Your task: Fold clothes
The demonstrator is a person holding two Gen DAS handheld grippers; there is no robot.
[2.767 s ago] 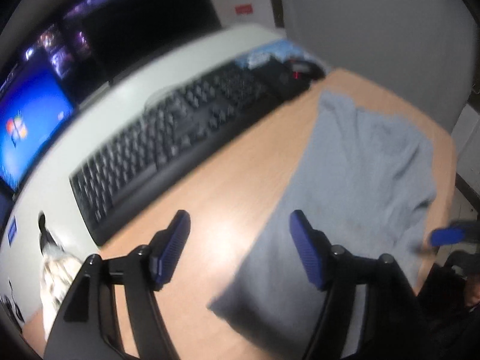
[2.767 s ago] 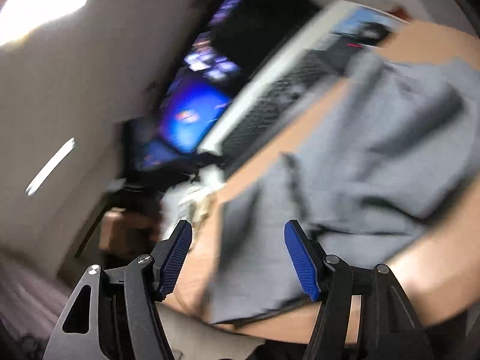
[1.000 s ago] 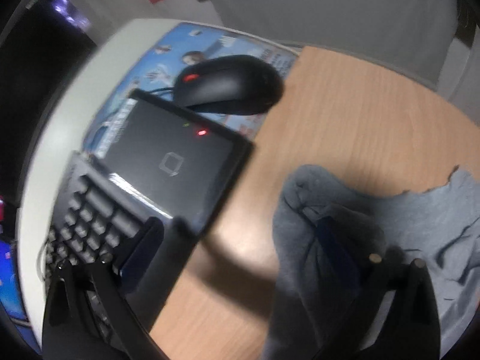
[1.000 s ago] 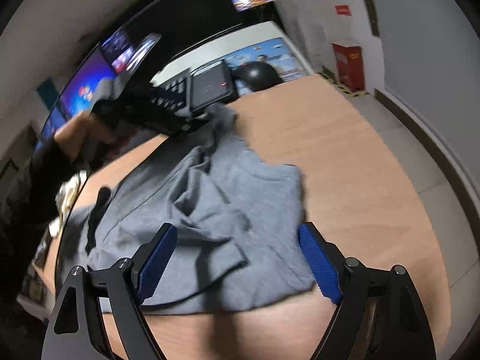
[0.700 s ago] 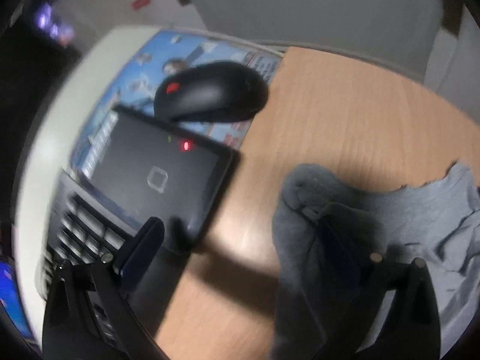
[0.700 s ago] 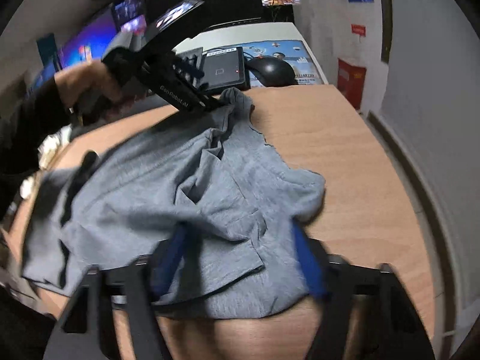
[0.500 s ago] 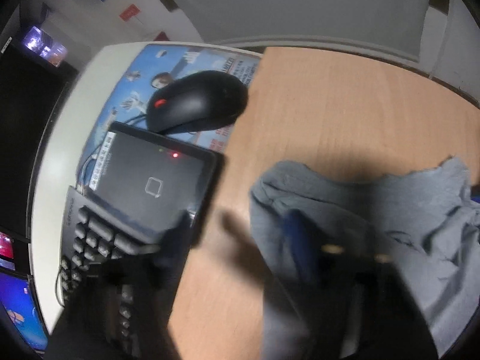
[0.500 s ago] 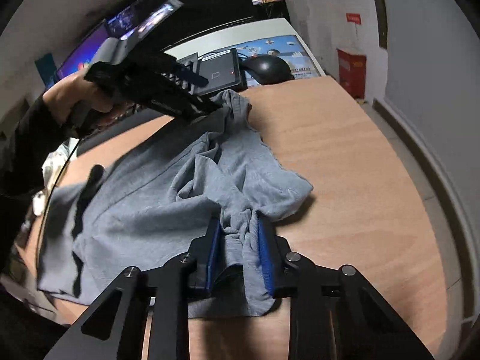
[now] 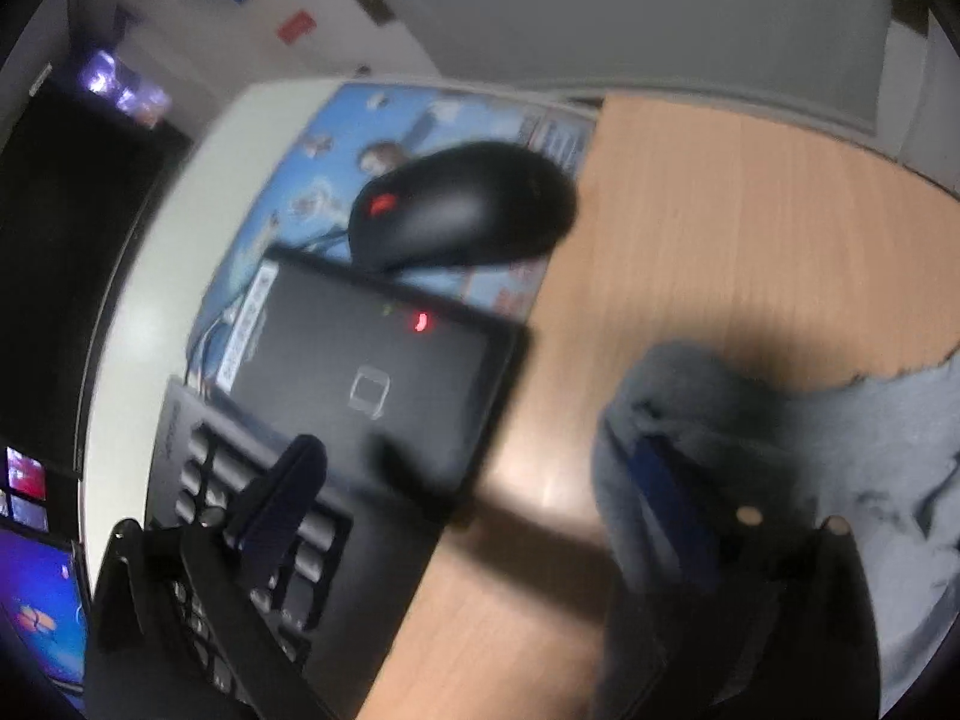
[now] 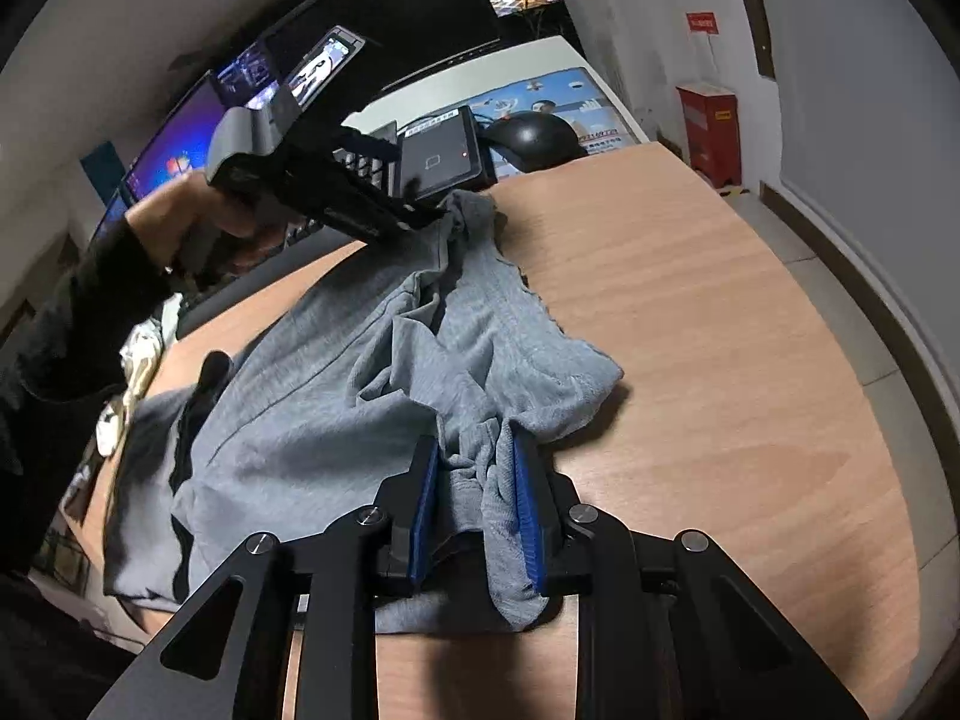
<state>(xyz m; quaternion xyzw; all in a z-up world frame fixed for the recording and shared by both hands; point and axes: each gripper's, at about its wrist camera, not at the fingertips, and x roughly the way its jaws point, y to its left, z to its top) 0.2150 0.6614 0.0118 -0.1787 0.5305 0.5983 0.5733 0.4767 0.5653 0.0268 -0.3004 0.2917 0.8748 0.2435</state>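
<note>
Grey garment lies rumpled across wooden desk, stretched between the two grippers. Right gripper sits low at near edge of the cloth, level with the desk, blue pads drawn in tight with a bunched fold of hem pinched between them. Left gripper is at the far corner of the garment, tilted down toward the desk; person's left hand grips its handle, dark sleeve behind. From left wrist view its fingers stand wide apart: left finger hangs over keyboard, right finger is buried in a raised fold of grey cloth, so nothing is clamped. Card reader with red light lies just beyond the cloth corner; black mouse on printed mat behind it. Monitors line the back
</note>
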